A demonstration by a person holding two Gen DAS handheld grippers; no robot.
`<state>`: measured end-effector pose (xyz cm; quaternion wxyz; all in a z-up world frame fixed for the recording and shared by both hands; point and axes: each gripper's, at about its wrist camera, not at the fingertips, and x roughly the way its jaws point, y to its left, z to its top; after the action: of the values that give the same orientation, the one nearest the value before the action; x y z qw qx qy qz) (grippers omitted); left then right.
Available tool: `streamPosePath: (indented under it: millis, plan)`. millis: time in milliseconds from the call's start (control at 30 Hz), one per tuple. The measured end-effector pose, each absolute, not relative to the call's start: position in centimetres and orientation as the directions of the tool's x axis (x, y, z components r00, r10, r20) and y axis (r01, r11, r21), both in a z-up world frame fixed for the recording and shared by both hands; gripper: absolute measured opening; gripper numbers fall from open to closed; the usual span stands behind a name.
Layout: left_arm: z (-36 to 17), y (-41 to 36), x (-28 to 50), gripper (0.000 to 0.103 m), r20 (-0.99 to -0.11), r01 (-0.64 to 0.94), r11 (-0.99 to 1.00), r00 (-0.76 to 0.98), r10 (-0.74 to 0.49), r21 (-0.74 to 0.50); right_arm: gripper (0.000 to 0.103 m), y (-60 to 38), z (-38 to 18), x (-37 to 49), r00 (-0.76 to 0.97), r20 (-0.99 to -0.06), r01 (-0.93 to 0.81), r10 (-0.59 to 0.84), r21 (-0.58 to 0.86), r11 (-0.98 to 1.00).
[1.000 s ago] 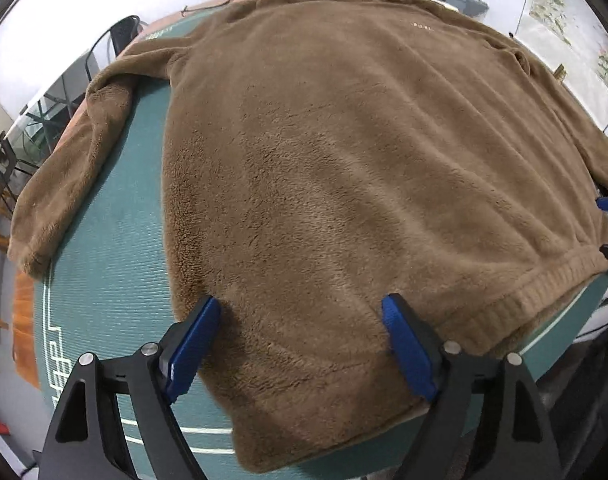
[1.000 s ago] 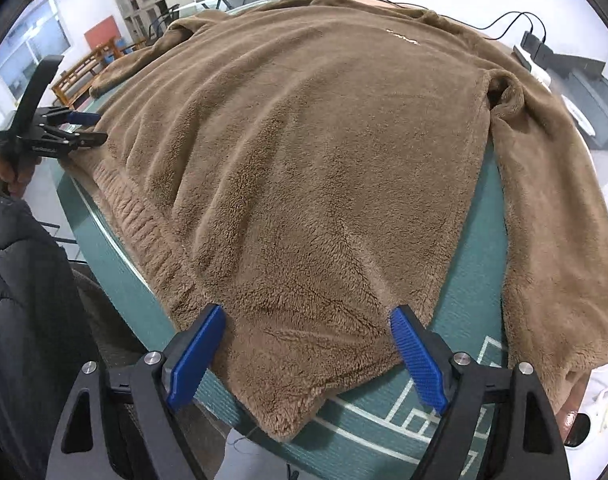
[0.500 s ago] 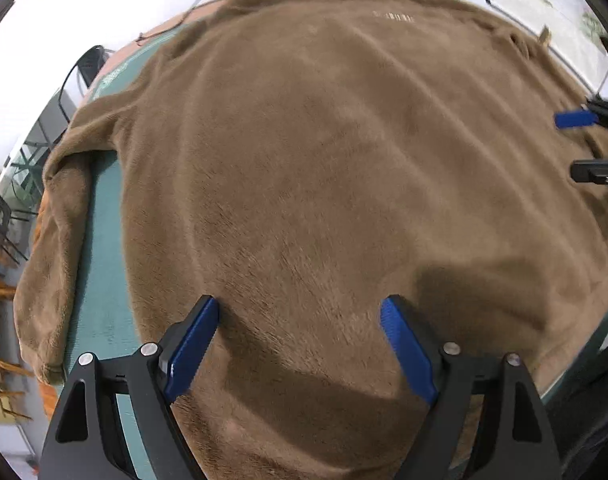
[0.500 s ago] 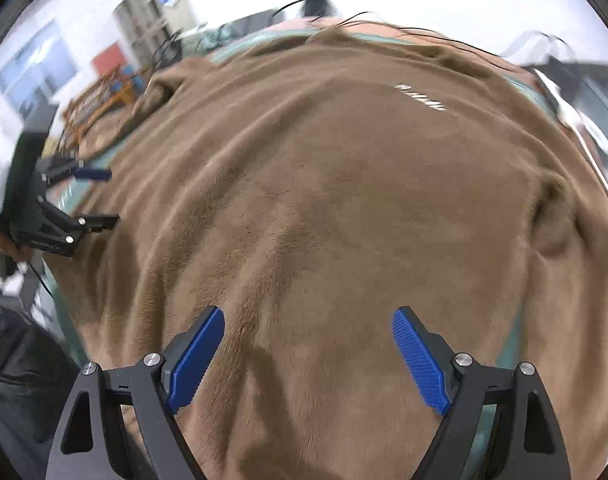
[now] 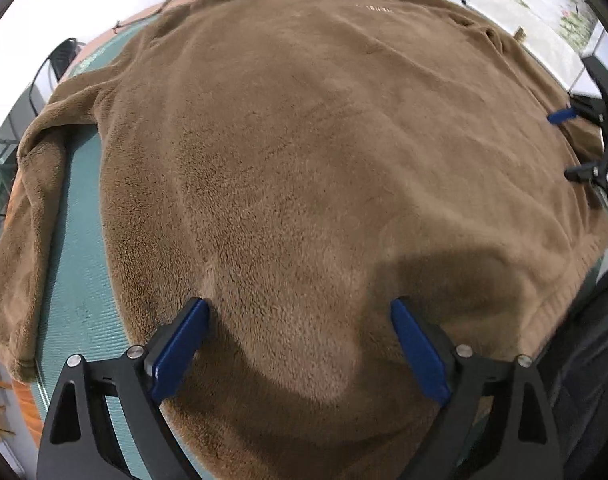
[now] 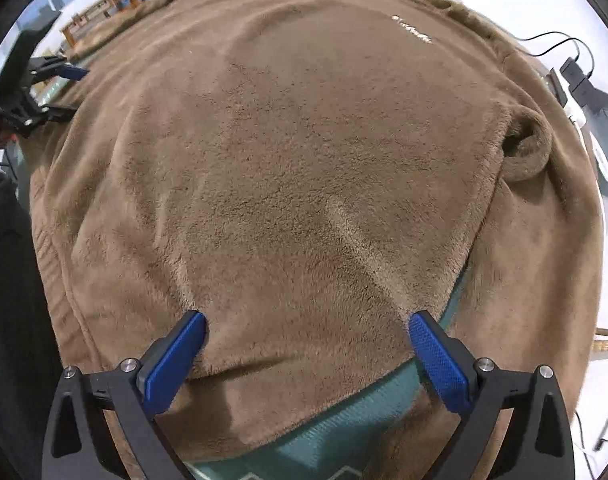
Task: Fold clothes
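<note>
Your left gripper (image 5: 298, 316) and right gripper (image 6: 306, 330), jaws opening (nothing pinched), press into the brown fleece sweater (image 5: 324, 152) covering the green mat (image 5: 78, 240).

Plush brown fleece sweater (image 5: 304, 152) on matt green woven mat (image 5: 76, 248)

Each camera is sitting on a gripper and looking down steeply along its two blue fingers. The left wrist camera is looking from just above the left gripper (image 5: 300, 312), very near the brown fleece top (image 5: 324, 160), near its left side. The right wrist camera is looking from just above the right gripper (image 6: 308, 324), very near the same top (image 6: 304, 160), near its right side. Both views are sharing the middle of the top. Each view is also catching the other gripper at its edge.
</note>
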<state>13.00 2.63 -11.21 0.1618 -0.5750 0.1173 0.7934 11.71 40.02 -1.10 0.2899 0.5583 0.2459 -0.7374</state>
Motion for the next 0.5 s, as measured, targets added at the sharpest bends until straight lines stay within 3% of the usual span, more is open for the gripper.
streamPosePath:
  millis: [200,367,500]
  plan:
    - [-9.5,2.4,10.8,0.094,-0.930,-0.373,-0.928,-0.340,0.143,-0.006,0.102,33.9,2.4,7.4,-0.267,-0.926,0.767,-0.268,-0.036,-0.641]
    - [-10.4,2.0,9.4,0.094,-0.933,-0.333,-0.943,-0.338,0.121,-0.002,0.102,30.3,0.5,3.3,-0.220,-0.936,0.816,-0.276,-0.022,-0.577]
    - [-11.4,1.3,9.8,0.094,-0.935,-0.336,-0.942,-0.335,0.115,0.005,0.102,32.1,-2.3,3.7,-0.164,-0.966,0.853,-0.200,-0.037,-0.521]
